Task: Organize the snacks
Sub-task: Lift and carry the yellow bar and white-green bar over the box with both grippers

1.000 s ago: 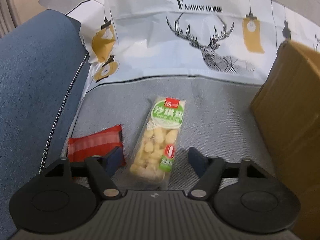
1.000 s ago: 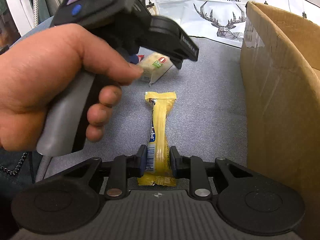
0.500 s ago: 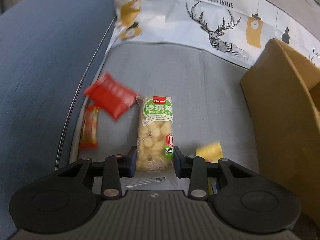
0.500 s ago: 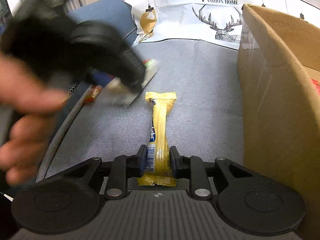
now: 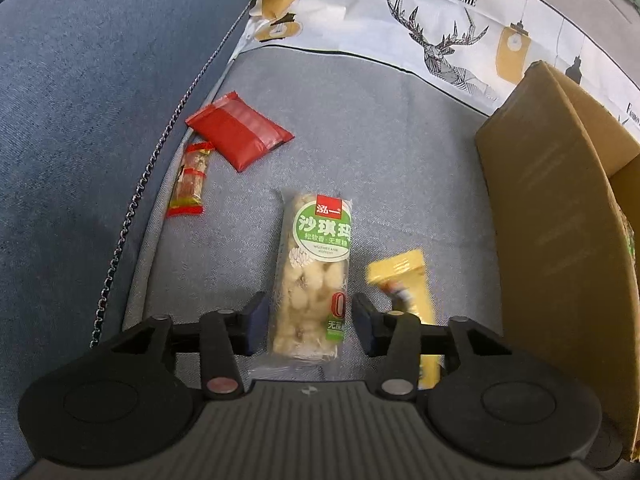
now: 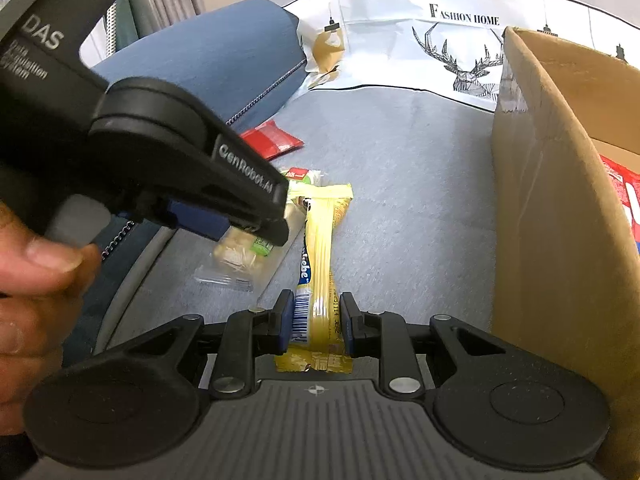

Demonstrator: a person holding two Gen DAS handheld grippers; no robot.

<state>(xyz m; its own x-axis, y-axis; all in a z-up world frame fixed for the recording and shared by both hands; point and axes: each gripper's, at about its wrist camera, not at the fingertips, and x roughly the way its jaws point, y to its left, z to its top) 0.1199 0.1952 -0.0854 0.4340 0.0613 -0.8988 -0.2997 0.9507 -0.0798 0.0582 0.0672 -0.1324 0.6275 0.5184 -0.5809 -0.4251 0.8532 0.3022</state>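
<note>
**Two grippers over snack packs on the grey cushion**

The left gripper (image 5: 306, 322) is straddling the clear, green-labelled puffed-snack pack (image 5: 314, 280), its jaws having just widened and standing clear of the wrapper. The right gripper (image 6: 314, 322) is pinching the long yellow foil bar (image 6: 318, 264), beside the brown cardboard box (image 6: 540, 208).

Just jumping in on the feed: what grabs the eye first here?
The left claw straddles the clear green-label snack pack on the grey cushion; its jaws have just been opening. The right claw pinches the yellow bar beside the cardboard box.
</note>
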